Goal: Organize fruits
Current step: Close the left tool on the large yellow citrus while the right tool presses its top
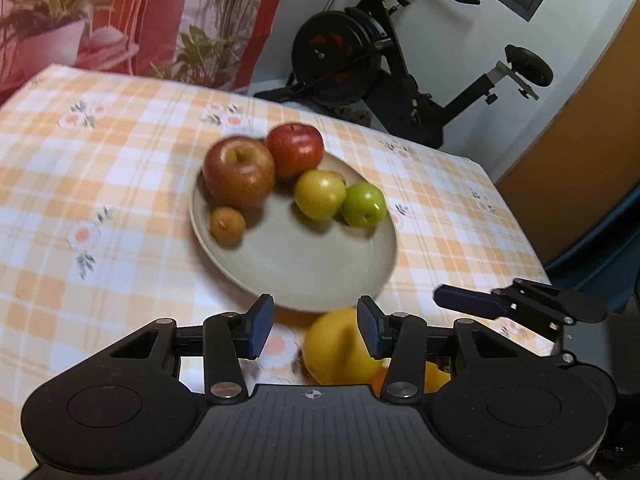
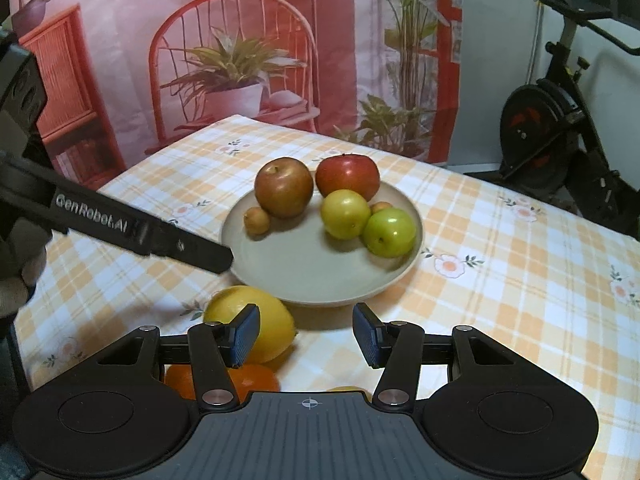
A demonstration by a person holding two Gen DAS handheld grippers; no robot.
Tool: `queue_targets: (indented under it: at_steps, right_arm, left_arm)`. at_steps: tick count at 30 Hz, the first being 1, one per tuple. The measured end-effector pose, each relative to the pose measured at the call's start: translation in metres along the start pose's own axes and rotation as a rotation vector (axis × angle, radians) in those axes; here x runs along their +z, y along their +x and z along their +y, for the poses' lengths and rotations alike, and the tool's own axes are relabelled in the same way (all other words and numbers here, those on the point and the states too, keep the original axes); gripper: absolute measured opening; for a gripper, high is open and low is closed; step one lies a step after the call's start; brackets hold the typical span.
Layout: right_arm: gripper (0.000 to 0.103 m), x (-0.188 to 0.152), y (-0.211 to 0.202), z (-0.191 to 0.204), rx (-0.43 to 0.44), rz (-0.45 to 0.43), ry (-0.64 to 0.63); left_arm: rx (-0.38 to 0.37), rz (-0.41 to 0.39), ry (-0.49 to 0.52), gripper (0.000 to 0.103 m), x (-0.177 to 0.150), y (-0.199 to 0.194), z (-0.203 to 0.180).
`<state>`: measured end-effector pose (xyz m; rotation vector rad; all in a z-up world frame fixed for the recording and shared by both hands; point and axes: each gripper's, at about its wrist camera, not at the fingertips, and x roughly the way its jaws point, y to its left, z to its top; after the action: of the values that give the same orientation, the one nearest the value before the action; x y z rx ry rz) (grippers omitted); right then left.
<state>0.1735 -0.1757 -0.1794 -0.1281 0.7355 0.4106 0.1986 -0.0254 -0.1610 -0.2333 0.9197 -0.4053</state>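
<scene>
A beige plate (image 1: 304, 272) (image 2: 304, 272) on the checked tablecloth holds two red apples (image 1: 239, 171) (image 2: 347, 176), a yellow-green fruit (image 1: 320, 194) (image 2: 345, 213), a green fruit (image 1: 363, 204) (image 2: 389, 232) and a small brown fruit (image 1: 227, 224) (image 2: 256, 220). A yellow lemon (image 1: 336, 352) (image 2: 264, 320) lies on the cloth in front of the plate, with an orange (image 2: 248, 380) just nearer. My left gripper (image 1: 316, 330) is open and empty above the lemon. My right gripper (image 2: 306, 334) is open and empty, to the right of the lemon.
The table (image 1: 100, 200) has a drop at its right and far edges. An exercise bike (image 1: 384, 72) stands behind it on the right. A printed curtain (image 2: 240, 60) hangs behind the table. The left gripper's finger (image 2: 120, 228) reaches over the plate's left rim in the right wrist view.
</scene>
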Motion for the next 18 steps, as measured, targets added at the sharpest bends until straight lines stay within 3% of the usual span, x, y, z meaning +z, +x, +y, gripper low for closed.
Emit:
queue_targets:
  at_steps: [4, 18]
  right_arm:
    - [0.048, -0.002, 0.000, 0.001, 0.008, 0.007, 0.008]
    - [0.048, -0.006, 0.007, 0.008, 0.056, 0.042, 0.010]
  left_arm:
    - [-0.017, 0.020, -0.004, 0.042, -0.005, 0.006, -0.001]
    - [-0.053, 0.039, -0.045, 0.039, -0.006, 0.017, -0.001]
